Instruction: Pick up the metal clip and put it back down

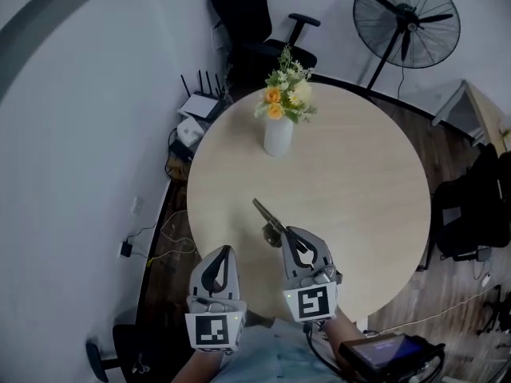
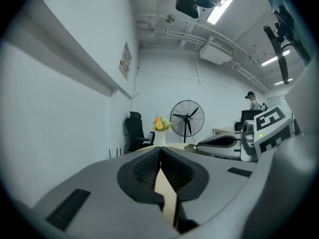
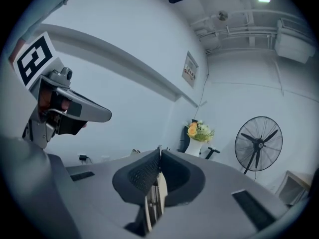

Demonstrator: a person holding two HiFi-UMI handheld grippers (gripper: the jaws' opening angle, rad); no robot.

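Note:
The metal clip (image 1: 267, 214) is a thin dark strip pointing up-left over the round table (image 1: 359, 182). My right gripper (image 1: 289, 232) is shut on its near end. In the right gripper view, pale metal strips of the clip (image 3: 154, 203) show between the closed pads of the right gripper (image 3: 159, 151). I cannot tell whether the clip still touches the table. My left gripper (image 1: 222, 251) hovers at the table's near edge, left of the right one. Nothing is between the shut jaws of the left gripper (image 2: 160, 151).
A white vase of yellow flowers (image 1: 279, 134) stands on the far side of the table. Beyond the table are a black office chair (image 1: 247, 22), a standing fan (image 1: 407, 14) and a router (image 1: 200, 102) on the floor. A dark chair (image 1: 471, 214) sits at the right.

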